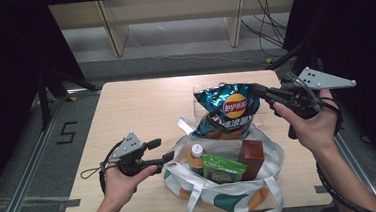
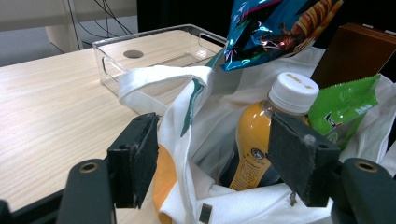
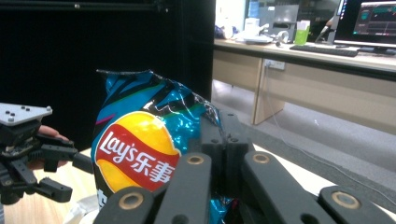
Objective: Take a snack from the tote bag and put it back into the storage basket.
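Overhead, gripped by its upper edge in the closed right gripper (image 1: 261,92), the blue crisp bag (image 1: 228,109), hanging just above the white tote bag (image 1: 178,174) near the table's (image 1: 141,104) front edge. Inside the tote: an orange juice bottle (image 2: 266,128), a green packet (image 1: 223,167) and a brown box (image 1: 252,156), packed close together. Left gripper (image 1: 160,151) spread wide at the tote's left rim, fabric between the pads (image 2: 135,158) but not pinched; clear plastic tray (image 2: 140,51) just behind.
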A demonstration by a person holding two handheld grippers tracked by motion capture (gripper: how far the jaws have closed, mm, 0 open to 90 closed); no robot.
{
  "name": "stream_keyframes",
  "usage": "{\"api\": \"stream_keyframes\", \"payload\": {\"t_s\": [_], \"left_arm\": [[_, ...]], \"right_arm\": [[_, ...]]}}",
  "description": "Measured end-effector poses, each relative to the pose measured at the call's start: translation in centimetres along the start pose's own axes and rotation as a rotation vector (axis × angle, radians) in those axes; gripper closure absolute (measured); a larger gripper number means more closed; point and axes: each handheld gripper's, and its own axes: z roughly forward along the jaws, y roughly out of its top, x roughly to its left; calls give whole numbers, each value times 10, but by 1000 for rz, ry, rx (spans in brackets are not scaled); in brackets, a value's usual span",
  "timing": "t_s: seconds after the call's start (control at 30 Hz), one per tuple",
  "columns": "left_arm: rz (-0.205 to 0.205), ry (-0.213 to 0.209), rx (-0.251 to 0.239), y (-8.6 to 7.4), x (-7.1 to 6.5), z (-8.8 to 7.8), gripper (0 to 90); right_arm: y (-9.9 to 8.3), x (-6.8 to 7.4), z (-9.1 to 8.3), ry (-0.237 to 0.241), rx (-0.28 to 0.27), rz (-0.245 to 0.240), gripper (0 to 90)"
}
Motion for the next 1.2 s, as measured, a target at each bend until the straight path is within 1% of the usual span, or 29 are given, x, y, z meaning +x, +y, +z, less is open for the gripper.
{"api": "stream_keyframes", "payload": {"t_s": [0.03, 0.07, 0.1, 0.17, 0.2, 0.23, 0.27, 0.3, 0.33, 0.37, 0.4, 0.43, 0.47, 0.5, 0.6, 0.63, 0.67, 0.7, 0.73, 0.77, 0.8, 0.9, 0.93, 0.97, 1.0, 1.03, 1.07, 1.17, 1.2], "left_arm": [[15, -12, -4, 0, 1, 0, 331], [16, -2, 0, 1, 1, -1, 331], [14, -4, -2, 1, 1, -1, 331], [10, -13, -8, 0, 1, 1, 330], [0, 0, 1, 0, 0, 0, 330], [12, -5, 1, 0, 1, 1, 330], [13, -7, 1, 0, 1, 1, 331], [12, -7, 1, 0, 0, 1, 330], [11, -7, 1, 0, 0, 1, 330], [11, -8, 2, 0, 0, 2, 331], [12, -18, -2, 0, 1, 2, 330], [12, -16, -2, 0, 1, 2, 330], [11, -16, -3, 0, 1, 2, 331], [8, -15, -4, 0, 1, 2, 330], [7, -8, -3, 1, 1, 2, 331], [7, -7, -4, 1, 1, 2, 330], [7, -7, -5, 1, 1, 2, 331], [6, -7, -5, 1, 1, 1, 330], [-7, -3, -7, 1, 1, 1, 331], [6, -6, -8, 1, 1, 1, 330], [3, -5, -8, 1, 1, 1, 330], [1, -5, -11, 1, 1, 1, 331], [1, -5, -12, 1, 1, 2, 331], [0, -4, -13, 1, 1, 2, 331], [-2, -5, -15, 1, 1, 2, 331], [-6, -5, -15, 1, 0, 2, 331], [0, -4, -15, 1, 1, 2, 331], [0, -7, -12, 1, 0, 3, 331], [-1, -15, -16, 1, 0, 4, 331]], "right_arm": [[1, 0, 0, 3, -7, 6, 900], [2, 0, -2, 0, -9, 16, 900], [3, -1, -1, 1, -21, 21, 900], [5, -1, -3, -6, -25, 35, 900], [6, -4, -4, -23, -36, 10, 900], [8, -3, -4, -22, -32, 25, 900], [9, -3, -5, -29, -31, 30, 900], [11, -4, -5, -25, -46, 27, 900], [13, -4, -6, -25, -43, 32, 900], [15, -5, -6, -38, -46, 14, 900], [17, -4, -6, -29, -50, 31, 900], [18, -6, -7, -44, -53, 18, 900], [20, -6, -6, -43, -57, 30, 900], [22, -8, -7, -52, -61, 17, 900], [27, -10, -9, -62, -84, 27, 900], [29, -10, -10, -60, -76, 44, 900], [29, -11, -10, -68, -81, 28, 900], [30, -12, -10, -66, -80, 34, 900], [31, -13, -11, -75, -87, 31, 900], [32, -14, -11, -80, -85, 28, 900], [32, -15, -11, -83, -89, 39, 900], [35, -19, -11, -97, -100, 36, 900], [36, -20, -10, -101, -108, 43, 900], [36, -20, -10, -99, -103, 53, 900], [37, -22, -10, -111, -108, 44, 900], [38, -23, -10, -115, -112, 48, 900], [38, -23, -10, -113, -109, 56, 900], [40, -26, -10, -123, -117, 62, 900], [40, -27, -10, -126, -119, 54, 900]]}}
